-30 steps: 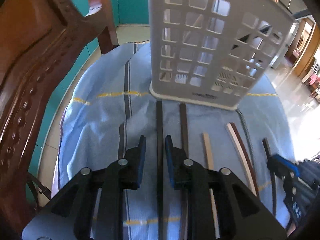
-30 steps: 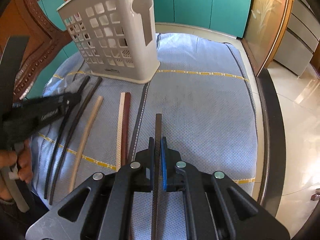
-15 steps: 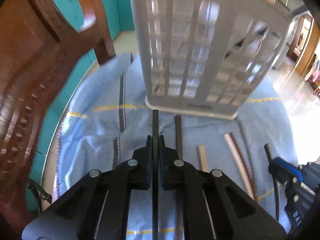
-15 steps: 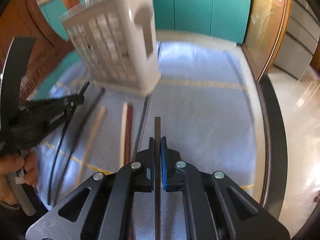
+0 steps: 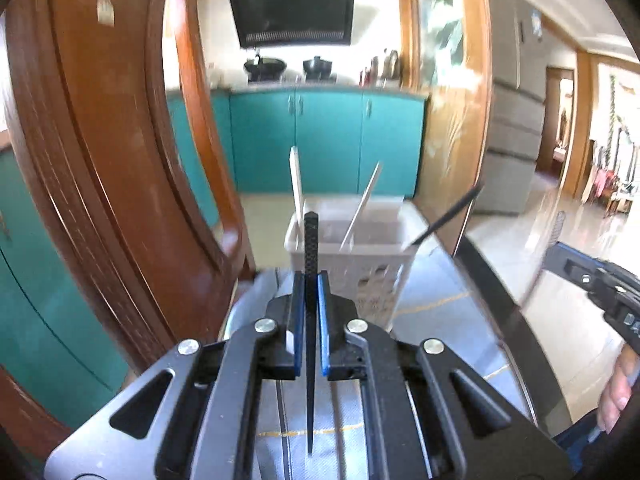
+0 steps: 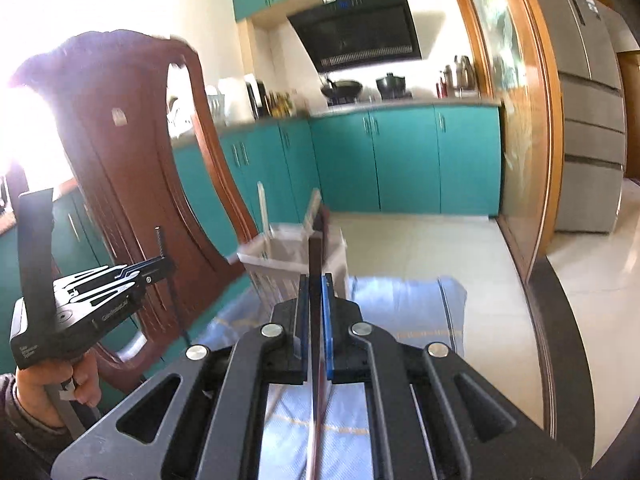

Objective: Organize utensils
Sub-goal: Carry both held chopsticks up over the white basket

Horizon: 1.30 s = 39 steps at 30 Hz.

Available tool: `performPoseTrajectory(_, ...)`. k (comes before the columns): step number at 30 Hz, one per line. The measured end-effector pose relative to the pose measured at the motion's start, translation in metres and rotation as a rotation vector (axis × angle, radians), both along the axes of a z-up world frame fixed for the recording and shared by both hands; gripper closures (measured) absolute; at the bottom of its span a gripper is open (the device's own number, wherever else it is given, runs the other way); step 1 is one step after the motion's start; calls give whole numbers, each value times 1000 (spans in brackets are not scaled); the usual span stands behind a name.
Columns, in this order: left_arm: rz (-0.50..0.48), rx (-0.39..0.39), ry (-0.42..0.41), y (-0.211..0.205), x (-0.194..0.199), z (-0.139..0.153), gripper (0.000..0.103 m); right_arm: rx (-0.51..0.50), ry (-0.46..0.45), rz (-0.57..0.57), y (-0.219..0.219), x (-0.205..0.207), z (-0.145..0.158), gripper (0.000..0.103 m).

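Note:
My left gripper point(image 5: 311, 280) is shut on a black textured chopstick point(image 5: 310, 240), lifted above the table and pointing toward the white slotted basket point(image 5: 360, 276). Several chopsticks stand in the basket, among them a pale one point(image 5: 296, 188) and a black one point(image 5: 448, 216) leaning right. My right gripper point(image 6: 315, 280) is shut on a dark brown chopstick point(image 6: 314, 256), also raised and facing the basket point(image 6: 280, 272). The right wrist view shows the left gripper point(image 6: 158, 268) at the left with its chopstick point(image 6: 160, 240) upright. The gripper bodies hide the chopsticks lying on the table.
A blue cloth point(image 5: 432, 292) covers the table, which has a dark rim point(image 6: 560, 320) on the right. A carved wooden chair point(image 6: 132, 160) stands close on the left, beside the basket. Teal cabinets point(image 6: 400, 160) and a fridge point(image 6: 588, 120) are far behind.
The left gripper closed on the black chopstick. Both grippers then rose off the cloth with their chopsticks and tilted up, so the basket's open top now sits ahead of them.

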<state>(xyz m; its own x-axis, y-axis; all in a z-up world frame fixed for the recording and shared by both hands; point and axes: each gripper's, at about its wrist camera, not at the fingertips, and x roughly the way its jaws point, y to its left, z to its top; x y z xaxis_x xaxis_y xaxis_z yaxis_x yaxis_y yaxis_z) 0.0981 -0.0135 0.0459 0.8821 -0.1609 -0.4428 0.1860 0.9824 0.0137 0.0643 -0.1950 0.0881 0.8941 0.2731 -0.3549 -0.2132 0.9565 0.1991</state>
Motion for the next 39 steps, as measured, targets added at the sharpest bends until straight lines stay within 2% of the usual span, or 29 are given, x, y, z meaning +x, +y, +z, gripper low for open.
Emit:
performPoseTrajectory(6, -21, -56, -104, 8, -10, 55, 96, 23, -102, 40, 10, 8, 51, 96)
performPoseTrajectory(10, 16, -150, -164, 24, 7, 84, 96, 38, -173, 52, 20, 24, 80, 96)
performPoseTrajectory(14, 92, -277, -215, 47, 28, 92, 96, 55, -220, 30, 27, 46, 93, 96)
performPoseTrajectory(20, 165, -374, -249, 60, 61, 97, 96, 84, -236, 6, 36, 78, 100, 96)
performPoseTrajectory(24, 195, -358, -268, 54, 84, 91, 96, 109, -274, -15, 35, 89, 109, 97)
performPoseTrajectory(29, 212, -322, -224, 43, 117, 72, 96, 84, -349, -76, 31, 97, 120, 97)
performPoseTrajectory(32, 211, -302, -212, 35, 127, 65, 96, 67, -373, -108, 29, 104, 114, 97)
performPoseTrajectory(39, 187, -232, -155, 13, 149, 41, 96, 39, -306, -106, 25, 137, 87, 97)
